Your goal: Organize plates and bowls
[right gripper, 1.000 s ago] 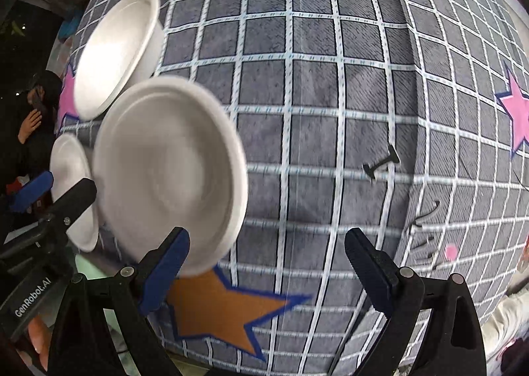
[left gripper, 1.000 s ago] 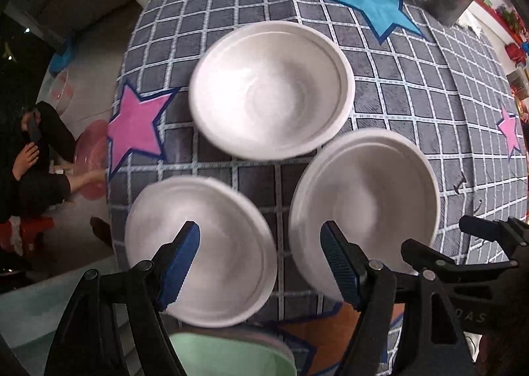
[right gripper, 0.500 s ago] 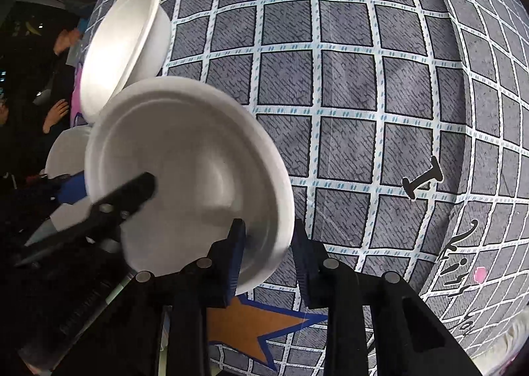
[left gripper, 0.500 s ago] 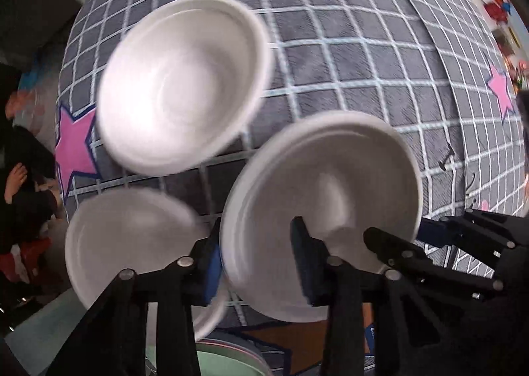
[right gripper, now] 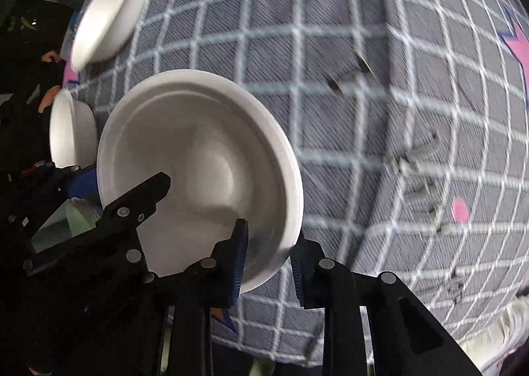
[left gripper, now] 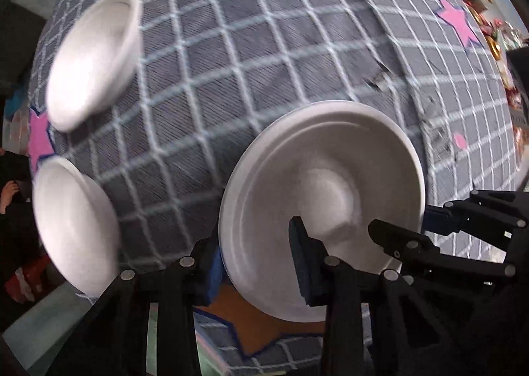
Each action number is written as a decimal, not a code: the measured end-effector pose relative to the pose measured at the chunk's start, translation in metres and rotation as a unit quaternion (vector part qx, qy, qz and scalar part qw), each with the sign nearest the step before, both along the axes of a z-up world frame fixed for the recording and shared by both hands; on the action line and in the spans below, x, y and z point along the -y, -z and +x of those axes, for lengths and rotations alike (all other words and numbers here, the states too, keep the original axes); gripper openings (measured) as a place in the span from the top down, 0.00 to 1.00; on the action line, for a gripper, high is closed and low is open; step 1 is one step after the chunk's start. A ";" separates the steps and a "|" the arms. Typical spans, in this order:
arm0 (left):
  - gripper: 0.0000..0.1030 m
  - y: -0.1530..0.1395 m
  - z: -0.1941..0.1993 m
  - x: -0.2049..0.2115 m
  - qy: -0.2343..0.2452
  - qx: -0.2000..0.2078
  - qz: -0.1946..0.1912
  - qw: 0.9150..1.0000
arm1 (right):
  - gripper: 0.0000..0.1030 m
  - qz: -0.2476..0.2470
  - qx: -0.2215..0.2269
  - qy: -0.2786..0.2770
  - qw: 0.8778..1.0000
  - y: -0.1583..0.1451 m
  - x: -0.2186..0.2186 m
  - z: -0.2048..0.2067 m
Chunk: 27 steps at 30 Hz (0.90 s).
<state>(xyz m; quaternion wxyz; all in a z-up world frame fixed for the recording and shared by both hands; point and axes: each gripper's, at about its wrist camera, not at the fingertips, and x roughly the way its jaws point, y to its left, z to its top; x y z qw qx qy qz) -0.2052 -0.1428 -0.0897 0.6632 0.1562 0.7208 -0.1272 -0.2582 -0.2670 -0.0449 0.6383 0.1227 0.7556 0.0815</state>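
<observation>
A white plate (left gripper: pixel 317 197) is held off the grey checked tablecloth (left gripper: pixel 264 55) by both grippers. My left gripper (left gripper: pixel 254 263) is shut on its near left rim. My right gripper (right gripper: pixel 267 260) is shut on its near right rim; the plate also shows in the right wrist view (right gripper: pixel 205 171). A white bowl (left gripper: pixel 92 58) stands at the far left and another white bowl (left gripper: pixel 72 220) at the near left, both on the cloth. They show in the right wrist view as the far bowl (right gripper: pixel 105 12) and the near bowl (right gripper: pixel 69 131).
The cloth has pink stars (left gripper: pixel 456 19), an orange star (left gripper: pixel 261 319) at the near edge and small dark marks (right gripper: pixel 347 75). A person in dark clothes (right gripper: pixel 36 85) sits beyond the table's left edge. Coloured clutter (left gripper: pixel 492 35) lies at the far right.
Both grippers, shut on the plate's rim since half a second ago, have carried it up and to the right, away from the two bowls. The views are motion-blurred.
</observation>
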 end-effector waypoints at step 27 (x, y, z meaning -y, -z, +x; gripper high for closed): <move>0.22 -0.025 -0.151 0.075 0.049 0.008 -0.027 0.998 | 0.29 -0.070 -0.017 0.050 0.996 0.003 0.121 -0.120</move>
